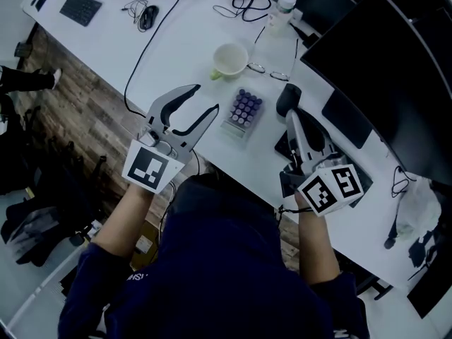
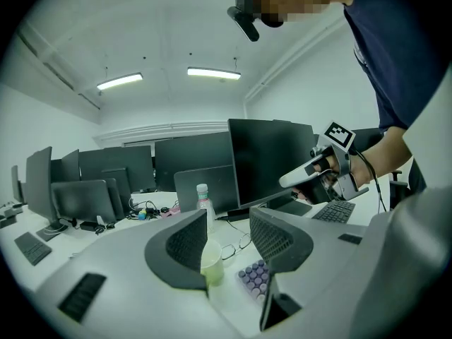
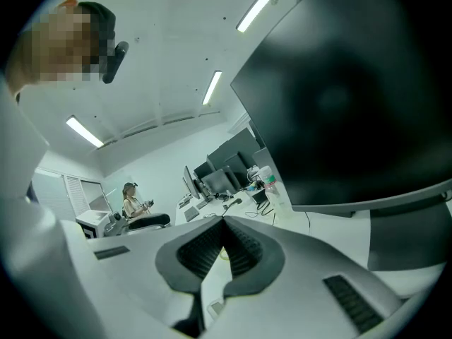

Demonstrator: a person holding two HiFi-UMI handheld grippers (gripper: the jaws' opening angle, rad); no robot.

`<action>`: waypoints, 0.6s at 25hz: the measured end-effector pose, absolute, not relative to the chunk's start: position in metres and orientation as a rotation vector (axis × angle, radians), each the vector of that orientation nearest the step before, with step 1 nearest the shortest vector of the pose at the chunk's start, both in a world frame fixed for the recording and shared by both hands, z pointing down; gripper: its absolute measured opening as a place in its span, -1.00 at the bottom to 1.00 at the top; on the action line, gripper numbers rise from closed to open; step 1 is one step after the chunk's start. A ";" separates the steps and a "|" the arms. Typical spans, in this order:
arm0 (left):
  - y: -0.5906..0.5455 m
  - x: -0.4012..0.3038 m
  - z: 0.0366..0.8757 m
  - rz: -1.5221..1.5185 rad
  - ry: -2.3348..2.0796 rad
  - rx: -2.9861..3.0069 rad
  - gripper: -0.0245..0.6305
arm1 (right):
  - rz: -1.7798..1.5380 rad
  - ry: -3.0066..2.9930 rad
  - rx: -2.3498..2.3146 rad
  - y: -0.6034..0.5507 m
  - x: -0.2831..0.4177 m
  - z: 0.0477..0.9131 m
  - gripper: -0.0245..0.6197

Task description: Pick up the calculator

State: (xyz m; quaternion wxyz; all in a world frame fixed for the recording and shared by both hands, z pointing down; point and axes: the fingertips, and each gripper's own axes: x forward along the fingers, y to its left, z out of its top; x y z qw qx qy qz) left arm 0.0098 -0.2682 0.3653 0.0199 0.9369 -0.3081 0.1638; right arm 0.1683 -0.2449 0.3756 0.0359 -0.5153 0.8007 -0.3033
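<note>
My left gripper [image 1: 205, 99] hovers above the white desk [image 1: 176, 44] with its jaws spread wide and nothing between them. My right gripper [image 1: 291, 115] is pinched fully closed on nothing, off by the black monitor [image 1: 381, 69]. The calculator [image 1: 242, 111], a small flat slab with purple keys, lies on the desk between my two grippers, just beyond the left gripper's jaw tips and on the near side of the pale cup [image 1: 230, 60]. In the left gripper view the gap between the jaws lines up with the cup [image 2: 212, 261], while the calculator [image 2: 256, 277] sits low and to the right, partly under one jaw. So I judge the aim is off. To do this well I should swing the left gripper toward my right until the calculator is centred in the gap, then tip down and come in low so the pads meet its long edges rather than its keys. I would close slowly, because a thin body like this could skid or pop up. I must also stay short of the cup and the glasses [image 1: 268, 71] behind it.
</note>
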 end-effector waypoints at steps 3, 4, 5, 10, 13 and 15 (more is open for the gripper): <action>-0.266 0.014 0.378 0.518 -0.932 2.906 -0.30 | -0.948 2.452 -1.595 -0.248 0.171 0.387 -0.91; -0.264 0.016 0.382 0.528 -0.915 2.913 -0.30 | -0.953 2.447 -1.601 -0.249 0.173 0.390 -0.91; -0.263 0.018 0.387 0.539 -0.895 2.926 -0.30 | -0.958 2.440 -1.609 -0.250 0.174 0.394 -0.91; -0.259 0.027 0.409 0.604 -0.770 2.999 -0.30 | -0.986 2.398 -1.663 -0.251 0.180 0.413 -0.91; -0.256 0.032 0.424 0.644 -0.672 3.044 -0.30 | -1.011 2.361 -1.710 -0.249 0.181 0.427 -0.91; -0.253 0.035 0.434 0.662 -0.608 3.060 -0.30 | -1.024 2.336 -1.747 -0.246 0.182 0.436 -0.91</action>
